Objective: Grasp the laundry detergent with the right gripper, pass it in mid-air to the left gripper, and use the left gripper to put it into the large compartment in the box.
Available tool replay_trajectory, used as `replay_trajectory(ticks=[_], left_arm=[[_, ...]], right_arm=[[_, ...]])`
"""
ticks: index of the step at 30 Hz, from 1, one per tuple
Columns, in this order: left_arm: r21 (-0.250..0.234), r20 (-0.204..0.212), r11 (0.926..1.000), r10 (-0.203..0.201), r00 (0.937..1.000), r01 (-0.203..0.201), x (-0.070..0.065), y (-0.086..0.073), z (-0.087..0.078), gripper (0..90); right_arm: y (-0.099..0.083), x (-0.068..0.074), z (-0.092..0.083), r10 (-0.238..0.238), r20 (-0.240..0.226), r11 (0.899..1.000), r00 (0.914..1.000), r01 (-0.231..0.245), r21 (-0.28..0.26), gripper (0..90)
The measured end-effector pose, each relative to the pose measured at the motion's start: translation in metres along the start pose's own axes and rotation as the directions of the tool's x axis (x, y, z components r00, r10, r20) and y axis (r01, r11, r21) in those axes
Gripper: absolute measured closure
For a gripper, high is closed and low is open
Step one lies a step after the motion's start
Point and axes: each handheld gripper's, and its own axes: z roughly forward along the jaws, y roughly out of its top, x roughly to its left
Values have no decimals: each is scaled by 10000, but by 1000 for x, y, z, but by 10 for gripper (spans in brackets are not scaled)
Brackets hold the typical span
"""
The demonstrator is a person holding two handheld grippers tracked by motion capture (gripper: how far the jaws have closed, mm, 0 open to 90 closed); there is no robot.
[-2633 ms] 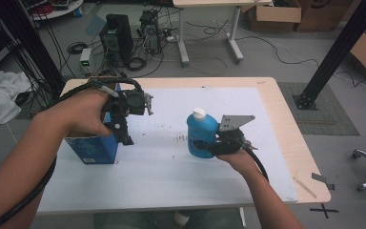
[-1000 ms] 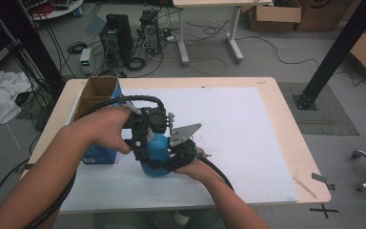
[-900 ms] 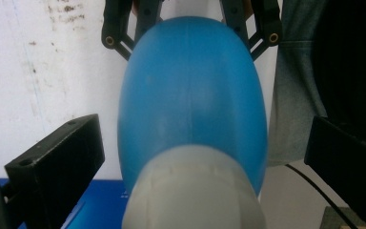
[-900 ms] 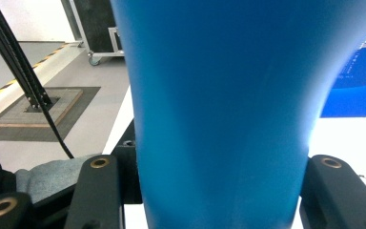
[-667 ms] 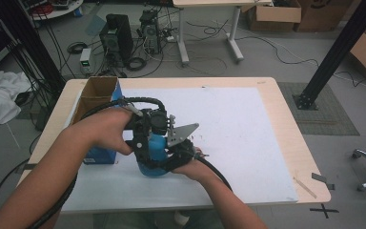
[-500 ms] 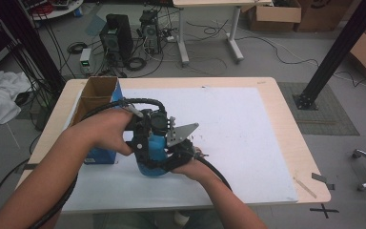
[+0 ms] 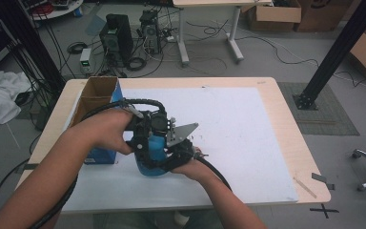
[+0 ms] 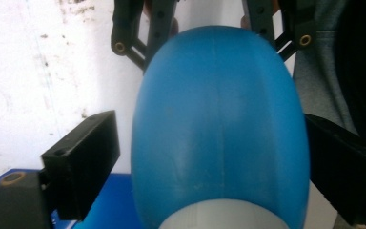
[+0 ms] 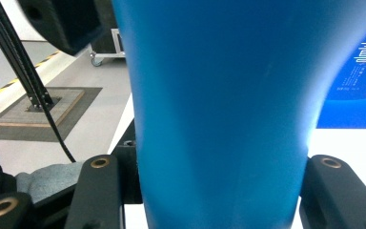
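A blue plastic bottle point(image 7: 151, 161) with a white cap stands upright on the white mat, just right of a blue box. My right gripper point(image 7: 166, 161) is shut on its lower body; in the right gripper view the bottle point(image 9: 219, 95) sits between the jaws of that gripper point(image 9: 214, 191). My left gripper point(image 7: 147, 136) comes down over the bottle's top. In the left gripper view its jaws straddle the bottle's shoulder point(image 8: 219, 129). The left jaw stands off the bottle with a gap, and the right jaw lies against the bottle's side. The white cap point(image 8: 219, 219) is at the bottom edge.
An open-topped blue box point(image 7: 97, 102) with a cardboard inside stands at the mat's left, touching my left hand. The white mat point(image 7: 248, 133) covers most of the wooden table point(image 7: 286, 109). Computers, cables and cardboard boxes lie on the floor beyond.
My right gripper carried the bottle from the mat's right to in front of the box. My left gripper left the box and came down over the bottle's top. The last second shows almost no motion.
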Motion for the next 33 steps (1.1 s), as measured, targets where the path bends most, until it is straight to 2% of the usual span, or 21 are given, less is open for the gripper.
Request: replay_trajectory(ticks=[17, 23, 33], left_arm=[[239, -285, 9997, 64, 9996, -57, -1, 2, -2, 185], [320, -218, 9995, -4, 9998, 11, 0, 2, -3, 245], [331, -227, 9994, -57, 9997, 65, 0, 2, -4, 283]], right_arm=[[1, 0, -2, 20, 37, 9999, 10000, -19, -118, 457], [1, 0, -2, -19, 61, 9999, 10000, 20, -110, 457], [1, 0, -2, -56, 70, 9998, 10000, 57, -167, 458]])
